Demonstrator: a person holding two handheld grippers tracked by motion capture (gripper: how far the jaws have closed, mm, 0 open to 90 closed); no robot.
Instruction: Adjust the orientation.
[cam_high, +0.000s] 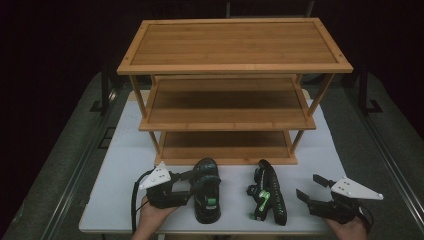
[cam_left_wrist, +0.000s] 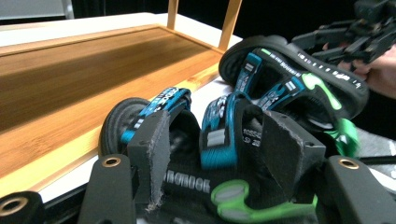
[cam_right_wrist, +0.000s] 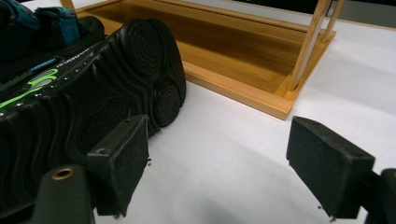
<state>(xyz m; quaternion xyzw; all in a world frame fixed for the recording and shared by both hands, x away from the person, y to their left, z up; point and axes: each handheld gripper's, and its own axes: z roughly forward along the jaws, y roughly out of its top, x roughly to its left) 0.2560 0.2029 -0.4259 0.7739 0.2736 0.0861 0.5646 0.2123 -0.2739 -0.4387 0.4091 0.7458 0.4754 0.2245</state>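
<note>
A three-tier bamboo shoe rack with smooth, rimmed, bare shelves stands at twelve o'clock on the white table. Two black sandals lie before it: an upright sandal with teal straps, and a tipped sandal showing its ridged rubber sole. The left gripper straddles the upright sandal's side, jaws wide. The right gripper, at four o'clock, gapes wide around nothing.

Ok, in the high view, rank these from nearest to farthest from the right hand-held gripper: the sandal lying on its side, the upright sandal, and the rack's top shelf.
From the right hand-held gripper:
1. Sandal lying on its side, just to its left on the table.
2. Upright sandal, further left, at the left hand-held gripper.
3. Top shelf of the wooden rack, far side of the table, highest tier.
</note>
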